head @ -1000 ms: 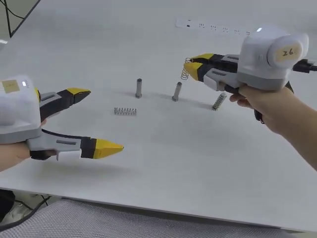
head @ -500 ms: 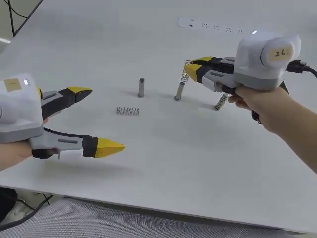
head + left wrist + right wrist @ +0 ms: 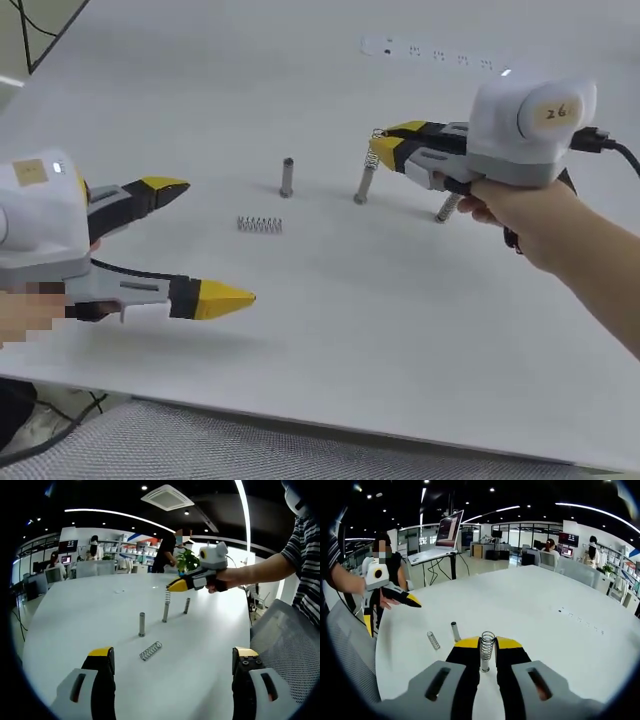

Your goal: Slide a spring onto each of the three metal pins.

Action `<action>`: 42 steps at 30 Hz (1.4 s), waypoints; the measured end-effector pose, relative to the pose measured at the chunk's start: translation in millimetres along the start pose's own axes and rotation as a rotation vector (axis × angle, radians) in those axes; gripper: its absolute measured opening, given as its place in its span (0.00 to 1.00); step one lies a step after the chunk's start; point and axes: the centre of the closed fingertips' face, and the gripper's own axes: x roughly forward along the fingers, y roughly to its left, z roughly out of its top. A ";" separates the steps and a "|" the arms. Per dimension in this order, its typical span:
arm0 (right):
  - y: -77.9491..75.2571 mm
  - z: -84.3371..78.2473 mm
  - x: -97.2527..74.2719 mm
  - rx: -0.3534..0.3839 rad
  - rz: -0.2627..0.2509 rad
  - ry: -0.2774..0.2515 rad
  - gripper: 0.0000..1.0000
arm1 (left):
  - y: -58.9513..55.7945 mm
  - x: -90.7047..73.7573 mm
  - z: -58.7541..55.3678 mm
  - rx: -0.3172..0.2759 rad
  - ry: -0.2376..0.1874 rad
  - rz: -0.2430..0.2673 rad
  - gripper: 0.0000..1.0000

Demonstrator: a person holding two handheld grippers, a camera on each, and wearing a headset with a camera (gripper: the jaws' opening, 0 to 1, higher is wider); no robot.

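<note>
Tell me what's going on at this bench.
A person works at a white table with a gripper in each hand. The right gripper is shut on a spring, holding it upright over the top of the middle pin. The right pin already wears its own spring, and the left pin is bare. The left gripper hovers open nearer the person, with a loose spring lying flat on the table ahead of it.

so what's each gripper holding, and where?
Right gripper: spring, pinched between the jaw tips near its upper end. Left gripper: open, nothing held.
</note>
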 end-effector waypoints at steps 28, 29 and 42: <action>8.6 -30.5 9.5 -0.024 0.022 0.099 0.12 | -0.8 0.9 1.6 -0.001 0.008 -0.002 0.96; 9.3 -32.0 10.0 -0.030 0.024 0.105 0.12 | -0.7 0.4 0.7 0.000 0.010 0.000 0.96; 17.3 -46.4 11.0 -0.076 0.043 0.159 0.12 | -0.2 -1.1 -3.1 -0.006 0.014 0.002 0.96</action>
